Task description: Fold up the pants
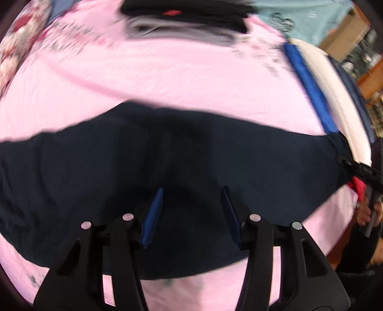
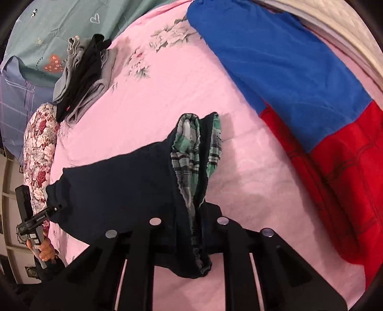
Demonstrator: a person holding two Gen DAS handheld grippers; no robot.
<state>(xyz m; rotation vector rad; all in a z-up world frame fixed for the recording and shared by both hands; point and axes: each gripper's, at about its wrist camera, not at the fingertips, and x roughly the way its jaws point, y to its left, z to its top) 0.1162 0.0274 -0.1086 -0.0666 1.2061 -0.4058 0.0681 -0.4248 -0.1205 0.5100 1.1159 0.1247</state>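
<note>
Dark navy pants (image 1: 167, 153) hang stretched across the left wrist view above the pink bed sheet (image 1: 167, 79). My left gripper (image 1: 191, 215) is open, its blue pads (image 1: 153, 215) apart with the dark cloth behind them. In the right wrist view the pants (image 2: 119, 186) show a green plaid lining (image 2: 189, 153) at the waistband. My right gripper (image 2: 191, 227) is shut on the waistband and holds it up; its fingertips are hidden by the cloth. The left gripper (image 2: 51, 210) shows at the far end of the pants; whether it touches them I cannot tell.
A stack of folded black and grey clothes (image 2: 81, 76) lies at the far side of the bed. A blue and red blanket (image 2: 299, 83) lies along the right. A floral pillow (image 2: 40, 148) sits at the left edge. A teal sheet (image 1: 306, 19) lies behind.
</note>
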